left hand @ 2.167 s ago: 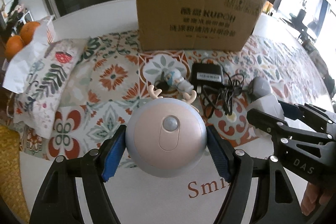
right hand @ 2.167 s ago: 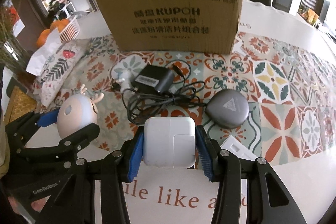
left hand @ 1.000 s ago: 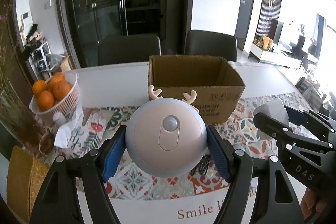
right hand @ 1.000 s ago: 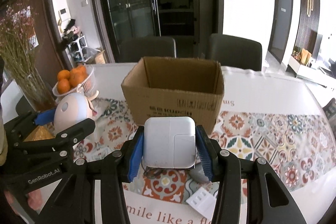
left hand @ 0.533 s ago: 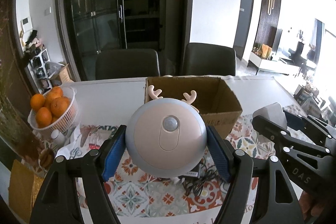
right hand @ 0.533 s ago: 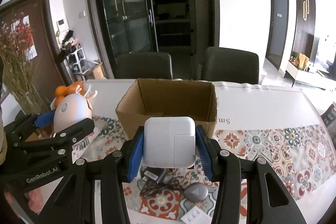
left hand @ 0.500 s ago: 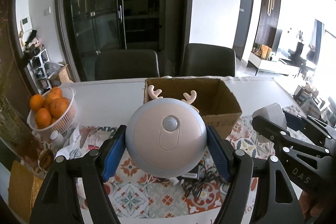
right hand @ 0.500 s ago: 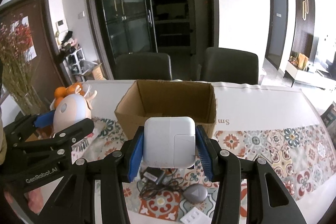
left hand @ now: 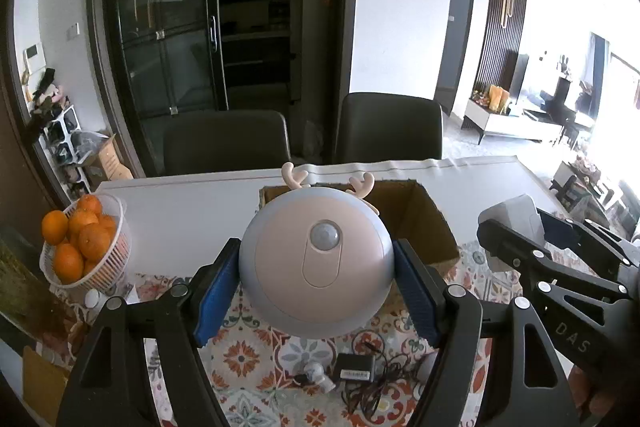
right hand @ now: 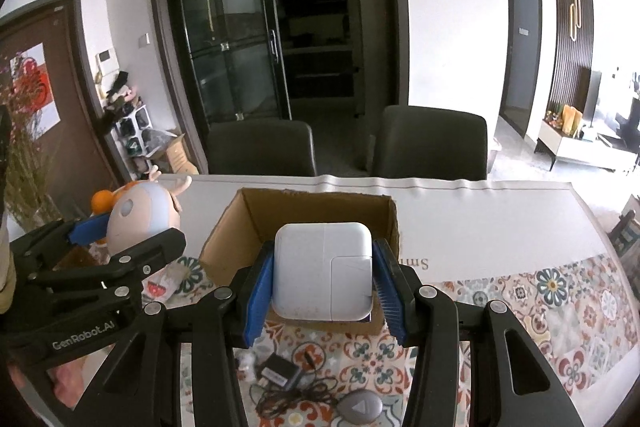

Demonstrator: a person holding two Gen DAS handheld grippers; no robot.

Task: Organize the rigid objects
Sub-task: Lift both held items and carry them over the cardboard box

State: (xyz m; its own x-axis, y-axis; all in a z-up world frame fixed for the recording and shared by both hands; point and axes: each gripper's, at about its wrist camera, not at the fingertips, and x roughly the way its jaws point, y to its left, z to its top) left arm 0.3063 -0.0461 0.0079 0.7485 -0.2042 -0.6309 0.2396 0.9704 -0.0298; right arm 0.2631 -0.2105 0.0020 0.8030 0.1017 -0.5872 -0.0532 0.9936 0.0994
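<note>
Deer lamp point(left hand: 316, 263) and charger point(right hand: 323, 271), each gripper-clamped

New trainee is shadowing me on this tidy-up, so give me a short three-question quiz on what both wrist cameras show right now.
1. True or false: the left gripper holds the white square charger.
2. What lies on the patterned cloth below the grippers? A) black adapter with cable B) a mug C) a book
3. Fill in: the open container behind both held items is a cardboard ___.

Key: 1 false: it holds the antlered round night light; the right gripper holds the charger. 2 A. 3 box.
</note>
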